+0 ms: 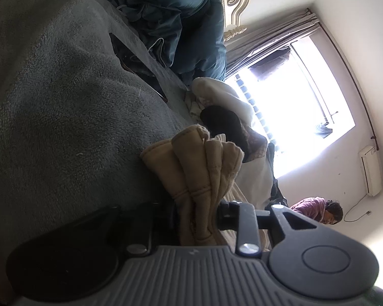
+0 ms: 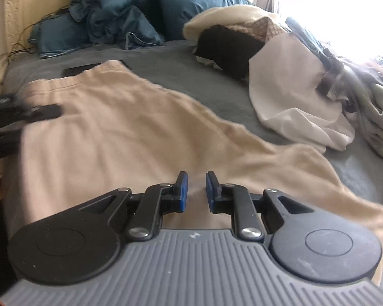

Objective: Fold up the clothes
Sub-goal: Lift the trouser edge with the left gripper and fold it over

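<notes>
The right gripper (image 2: 196, 191), jaws slightly apart and empty, hovers over the beige garment (image 2: 130, 137) spread on the bed (image 2: 186, 76). The left gripper (image 1: 196, 216) pinches its bunched edge. Folding has barely begun; the clothes pile (image 2: 306, 97) beyond waits.

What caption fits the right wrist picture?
Open right tongs hover over a beige garment spread on the grey bed.
</notes>
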`<act>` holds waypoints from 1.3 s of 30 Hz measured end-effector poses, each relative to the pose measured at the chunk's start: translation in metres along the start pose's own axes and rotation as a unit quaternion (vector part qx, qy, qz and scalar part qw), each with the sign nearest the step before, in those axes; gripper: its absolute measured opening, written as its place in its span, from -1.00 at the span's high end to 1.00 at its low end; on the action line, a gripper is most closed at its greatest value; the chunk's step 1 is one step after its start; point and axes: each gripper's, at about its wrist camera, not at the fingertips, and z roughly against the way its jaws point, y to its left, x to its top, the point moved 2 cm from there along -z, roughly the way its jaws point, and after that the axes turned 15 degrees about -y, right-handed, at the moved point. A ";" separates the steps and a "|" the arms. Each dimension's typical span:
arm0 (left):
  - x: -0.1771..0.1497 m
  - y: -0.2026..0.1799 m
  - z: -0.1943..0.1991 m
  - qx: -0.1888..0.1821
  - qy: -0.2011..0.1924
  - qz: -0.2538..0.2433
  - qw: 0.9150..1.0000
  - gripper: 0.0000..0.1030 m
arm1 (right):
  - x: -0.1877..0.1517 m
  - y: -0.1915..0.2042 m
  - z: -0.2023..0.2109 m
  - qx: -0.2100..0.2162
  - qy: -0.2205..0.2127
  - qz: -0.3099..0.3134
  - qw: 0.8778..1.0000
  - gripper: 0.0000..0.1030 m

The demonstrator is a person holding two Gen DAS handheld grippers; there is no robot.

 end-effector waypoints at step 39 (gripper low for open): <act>-0.140 -0.109 0.188 -0.260 -0.008 -0.209 0.943 0.58 | 0.013 -0.055 -0.055 0.029 0.012 -0.320 0.947 0.67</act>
